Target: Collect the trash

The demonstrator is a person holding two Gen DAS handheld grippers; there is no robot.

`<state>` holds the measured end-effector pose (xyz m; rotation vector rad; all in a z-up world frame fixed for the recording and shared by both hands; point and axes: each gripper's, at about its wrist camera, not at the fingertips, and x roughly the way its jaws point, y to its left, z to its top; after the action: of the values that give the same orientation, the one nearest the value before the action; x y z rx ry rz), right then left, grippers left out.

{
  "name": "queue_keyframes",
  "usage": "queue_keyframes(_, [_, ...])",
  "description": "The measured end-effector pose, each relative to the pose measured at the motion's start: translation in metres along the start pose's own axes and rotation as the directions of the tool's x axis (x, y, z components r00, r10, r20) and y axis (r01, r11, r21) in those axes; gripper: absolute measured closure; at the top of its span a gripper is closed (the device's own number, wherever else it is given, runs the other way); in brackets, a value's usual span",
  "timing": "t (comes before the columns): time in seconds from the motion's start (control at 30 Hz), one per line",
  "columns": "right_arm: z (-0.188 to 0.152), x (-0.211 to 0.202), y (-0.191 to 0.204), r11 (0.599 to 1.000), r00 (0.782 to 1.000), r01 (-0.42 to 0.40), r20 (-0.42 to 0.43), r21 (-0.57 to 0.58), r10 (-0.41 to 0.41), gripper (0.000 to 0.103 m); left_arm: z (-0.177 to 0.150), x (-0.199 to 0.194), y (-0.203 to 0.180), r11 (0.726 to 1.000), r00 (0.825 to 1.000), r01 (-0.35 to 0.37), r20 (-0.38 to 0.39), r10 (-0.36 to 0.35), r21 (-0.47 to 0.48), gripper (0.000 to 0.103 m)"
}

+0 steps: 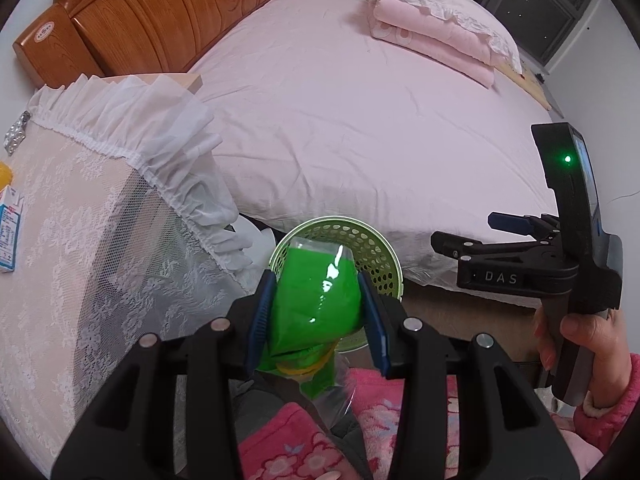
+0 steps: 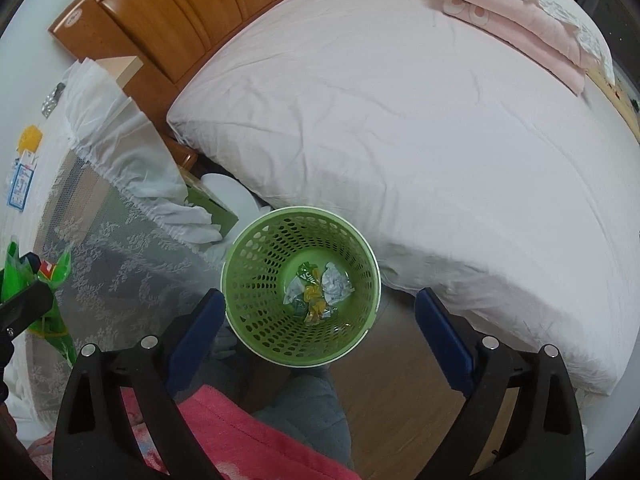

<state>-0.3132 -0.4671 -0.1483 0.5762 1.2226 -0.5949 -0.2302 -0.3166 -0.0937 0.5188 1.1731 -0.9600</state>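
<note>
My left gripper (image 1: 316,280) is shut on a glossy green plastic snack bag (image 1: 316,300), its blue pads pressing both sides. The bag hangs just over the near rim of a green perforated waste basket (image 1: 372,240) on the floor beside the bed. In the right wrist view that basket (image 2: 260,260) lies directly below my right gripper (image 2: 320,296), which is open and empty, a finger on either side of the rim. Crumpled wrappers (image 2: 320,288) rest on the basket's bottom. The bag (image 2: 52,276) also shows at the left edge there. The right gripper (image 1: 468,229) appears at the right of the left wrist view.
A bed with a pale pink sheet (image 1: 360,120) fills the far side, with a folded pink blanket (image 1: 432,36) on it. At left is a lace-covered bedside table (image 1: 60,220) bearing a small carton (image 1: 10,236). A hand (image 1: 580,340) grips the right tool. Wooden floor (image 2: 400,380) lies beneath.
</note>
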Motion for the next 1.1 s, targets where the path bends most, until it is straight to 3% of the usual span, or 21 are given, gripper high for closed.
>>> queue_keyframes(0.03, [0.001, 0.000, -0.004, 1.000, 1.000, 0.004, 0.001, 0.011, -0.004, 0.008, 0.000, 0.002, -0.002, 1.000, 1.000, 0.011, -0.006, -0.011, 0.008, 0.058])
queue_keyframes(0.13, [0.001, 0.001, -0.010, 0.999, 1.000, 0.009, 0.001, 0.034, -0.009, 0.008, 0.001, 0.002, -0.008, 0.999, 1.000, 0.014, -0.004, -0.014, 0.032, 0.028])
queue_keyframes(0.27, [0.001, 0.003, -0.016, 0.998, 1.000, 0.008, -0.004, 0.059, -0.008, 0.008, 0.002, -0.002, -0.011, 0.999, 1.000, 0.010, 0.014, -0.010, 0.047, 0.014])
queue_keyframes(0.87, [0.007, 0.005, 0.001, 1.000, 1.000, -0.010, -0.012, 0.024, 0.011, 0.008, 0.001, -0.014, 0.022, 0.998, 0.999, -0.026, 0.046, 0.028, -0.056, 0.011])
queue_keyframes(1.1, [0.024, -0.024, 0.048, 0.991, 0.997, -0.023, 0.073, -0.132, 0.033, 0.008, -0.001, -0.048, 0.077, 0.971, 0.981, -0.122, 0.123, 0.149, -0.205, 0.011])
